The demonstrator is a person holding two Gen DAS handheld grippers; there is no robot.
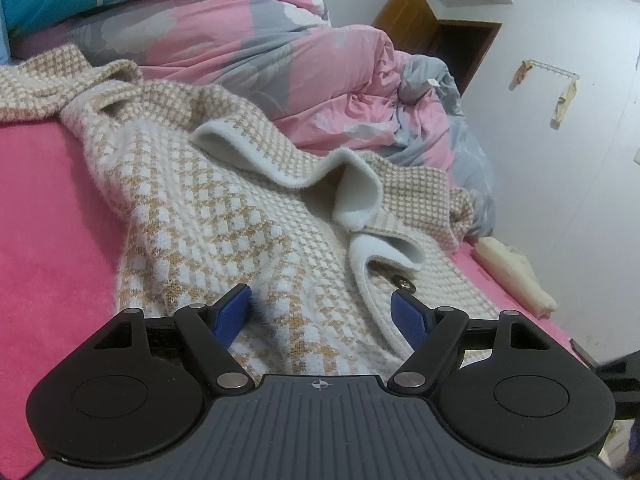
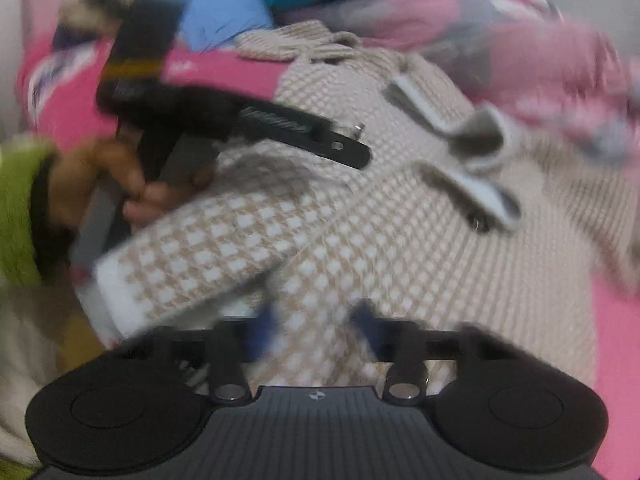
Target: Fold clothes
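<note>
Cardigan (image 1: 224, 208) rumpled on the pink sheet (image 1: 48, 216), front edges curled.

Your left gripper (image 1: 322, 312) hovers wide over its near hem, nothing held. Your right gripper (image 2: 314, 326), blurred, gapes over the sleeve (image 2: 200, 256), probably lining up a fold.

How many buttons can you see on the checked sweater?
1: a dark round button on the checked sweater, under the turned-back white edge just ahead of the left gripper. Folds may hide more.
</note>
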